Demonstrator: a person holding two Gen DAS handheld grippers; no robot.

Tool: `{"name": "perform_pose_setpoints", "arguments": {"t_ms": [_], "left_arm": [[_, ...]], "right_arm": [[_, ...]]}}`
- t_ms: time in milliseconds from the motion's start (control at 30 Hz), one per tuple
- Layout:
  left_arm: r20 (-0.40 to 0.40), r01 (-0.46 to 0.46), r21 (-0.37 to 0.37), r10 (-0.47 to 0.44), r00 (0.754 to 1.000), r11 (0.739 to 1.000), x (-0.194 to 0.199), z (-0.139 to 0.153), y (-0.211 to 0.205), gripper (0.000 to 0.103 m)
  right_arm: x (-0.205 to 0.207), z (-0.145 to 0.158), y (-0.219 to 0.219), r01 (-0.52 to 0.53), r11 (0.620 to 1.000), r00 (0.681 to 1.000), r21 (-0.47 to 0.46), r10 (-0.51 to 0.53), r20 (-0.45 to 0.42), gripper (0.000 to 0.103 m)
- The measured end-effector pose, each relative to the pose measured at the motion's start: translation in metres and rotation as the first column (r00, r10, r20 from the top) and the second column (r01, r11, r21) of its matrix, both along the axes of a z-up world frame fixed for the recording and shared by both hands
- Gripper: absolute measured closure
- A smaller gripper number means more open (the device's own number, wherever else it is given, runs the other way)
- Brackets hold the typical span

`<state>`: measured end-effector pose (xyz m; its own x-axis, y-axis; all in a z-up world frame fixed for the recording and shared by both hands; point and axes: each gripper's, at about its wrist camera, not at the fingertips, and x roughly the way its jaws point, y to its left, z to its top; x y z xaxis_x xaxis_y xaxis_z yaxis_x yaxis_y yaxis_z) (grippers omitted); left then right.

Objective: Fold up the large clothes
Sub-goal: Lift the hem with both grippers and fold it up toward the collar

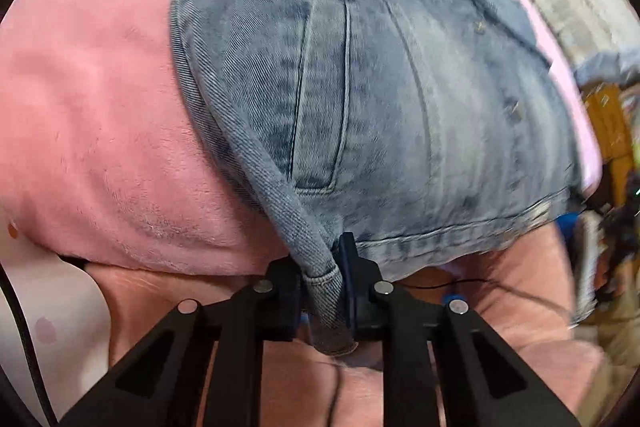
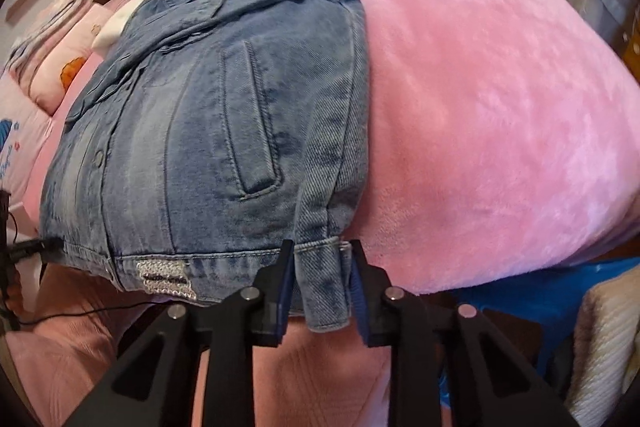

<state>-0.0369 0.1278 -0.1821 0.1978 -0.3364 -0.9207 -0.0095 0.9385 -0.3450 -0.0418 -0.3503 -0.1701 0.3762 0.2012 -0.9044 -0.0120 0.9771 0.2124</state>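
Observation:
A blue denim jacket (image 1: 360, 87) lies folded on a pink plush blanket (image 1: 100, 107), its hem at the bed's near edge. In the left wrist view, my left gripper (image 1: 318, 255) is shut on the jacket's near left corner, where a folded sleeve cuff hangs down between the pads. The right wrist view shows the same jacket (image 2: 200, 127) on the blanket (image 2: 480, 107). There my right gripper (image 2: 320, 251) is shut on the cuff at the near right corner, with both pads against the denim. A torn patch (image 2: 164, 279) marks the hem.
Pink pillows (image 2: 60, 59) lie at the far left of the bed. A thin black cable (image 2: 80, 311) runs below the hem. A blue bag (image 2: 520, 295) and a cream knit item (image 2: 608, 339) sit low on the right. Yellow wooden furniture (image 1: 608, 123) stands beyond the bed.

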Motion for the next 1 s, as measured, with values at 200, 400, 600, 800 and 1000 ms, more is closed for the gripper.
{"name": "perform_pose_setpoints", "arguments": {"t_ms": [200,400,600,800,1000], "left_arm": [[0.023,-0.054,-0.185,0.060,0.998,0.981,0.006,0.035,0.017,0.090],[0.056,-0.147,-0.391,0.183,0.981,0.908,0.019,0.067,0.029,0.091],[0.074,-0.257,-0.507,0.339,0.938,0.823,0.071,0.098,0.050,0.091],[0.165,-0.325,-0.497,0.456,0.875,0.804,0.150,0.135,0.075,0.091],[0.186,-0.419,-0.355,0.503,0.844,0.835,0.239,0.122,0.092,0.057]], "right_arm": [[-0.002,0.032,0.003,-0.011,0.999,0.997,0.049,0.007,0.076,0.086],[0.011,0.076,0.016,-0.014,0.991,0.981,0.136,-0.013,0.191,0.087],[0.051,0.111,0.018,-0.001,0.965,0.962,0.263,-0.071,0.264,0.087],[0.125,0.140,-0.006,0.094,0.932,0.941,0.349,-0.198,0.275,0.087],[0.214,0.127,-0.025,0.291,0.900,0.898,0.324,-0.374,0.230,0.048]]}}
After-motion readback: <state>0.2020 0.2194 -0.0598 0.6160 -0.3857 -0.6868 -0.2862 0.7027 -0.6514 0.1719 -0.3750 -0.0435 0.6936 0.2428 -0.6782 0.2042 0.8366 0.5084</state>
